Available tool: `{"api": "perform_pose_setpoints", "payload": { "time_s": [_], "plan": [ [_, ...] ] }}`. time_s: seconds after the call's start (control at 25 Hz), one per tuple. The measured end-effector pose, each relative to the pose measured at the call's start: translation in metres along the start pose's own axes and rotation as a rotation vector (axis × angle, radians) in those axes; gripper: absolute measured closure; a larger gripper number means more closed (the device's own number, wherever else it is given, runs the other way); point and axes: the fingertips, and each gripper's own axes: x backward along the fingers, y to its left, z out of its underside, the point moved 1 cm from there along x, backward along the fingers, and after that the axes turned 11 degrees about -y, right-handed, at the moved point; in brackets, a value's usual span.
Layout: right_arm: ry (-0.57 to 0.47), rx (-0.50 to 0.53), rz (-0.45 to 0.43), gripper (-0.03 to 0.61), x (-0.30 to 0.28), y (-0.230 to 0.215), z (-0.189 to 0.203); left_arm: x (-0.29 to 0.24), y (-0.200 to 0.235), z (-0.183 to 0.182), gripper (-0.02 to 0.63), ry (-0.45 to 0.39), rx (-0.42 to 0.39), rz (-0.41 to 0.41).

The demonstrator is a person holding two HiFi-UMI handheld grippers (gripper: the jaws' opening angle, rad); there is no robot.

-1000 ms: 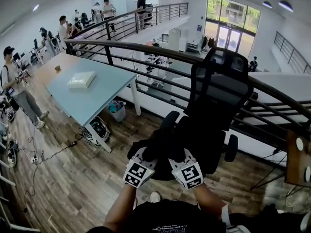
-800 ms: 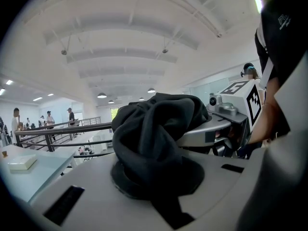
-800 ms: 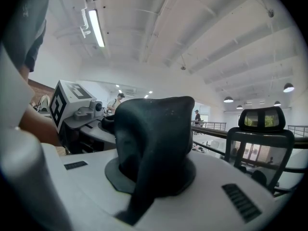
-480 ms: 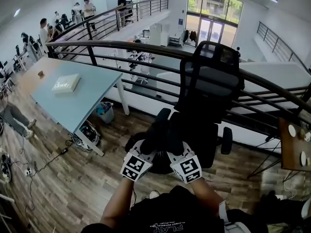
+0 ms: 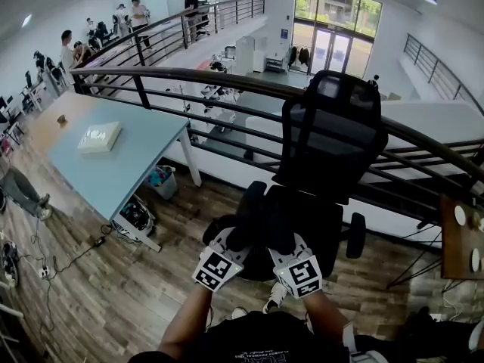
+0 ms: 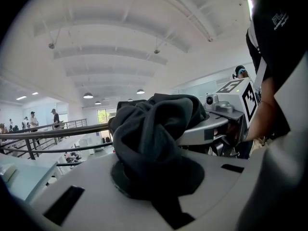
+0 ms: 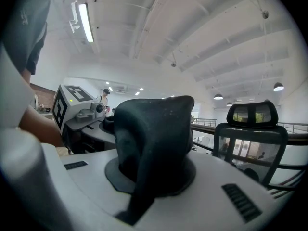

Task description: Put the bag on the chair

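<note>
In the head view we count one black bag [image 5: 253,219], one black office chair [image 5: 333,138] and two grippers. The left gripper [image 5: 236,237] and the right gripper [image 5: 278,239] are side by side at the near edge of the seat, and the bag hangs between them. It is dark against dark upholstery, so we cannot tell whether it already rests on the seat. Further left stand one pale table [image 5: 128,174] carrying one white box [image 5: 100,136], and several people too small to count. Our worry here is position: if the bag is let go this near the front edge, it may sag off and slide to the floor. A nudge could also push the chair away toward the railing [image 5: 227,82]. In the left gripper view, the jaws are clamped on one thick bunch of dark fabric. The bunch is bulky, so we judge it could creep out under the bag's weight. In the right gripper view, those jaws pinch a narrower fold of the same bag, with the chair's backrest to the right beyond. If one side lets go first, the bag would swing and might catch an armrest.
</note>
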Motion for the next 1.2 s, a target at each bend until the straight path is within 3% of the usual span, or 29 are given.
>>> {"api": "perform_pose_setpoints", "payload": {
  "time_s": [0.24, 0.6, 1.2],
  "plan": [
    [-0.017, -0.002, 0.0, 0.545, -0.022, -0.051, 0.002, -0.05, 0.025, 0.0, 0.568, 0.005, 0.003, 0.003],
    [-0.015, -0.009, 0.003, 0.545, -0.038, -0.165, -0.008, -0.164, 0.052, -0.02, 0.568, 0.002, 0.014, 0.015],
    [0.023, 0.001, 0.04, 0.545, -0.05, -0.271, 0.025, -0.271, 0.073, -0.003, 0.568, 0.014, 0.035, 0.05]
  ]
}}
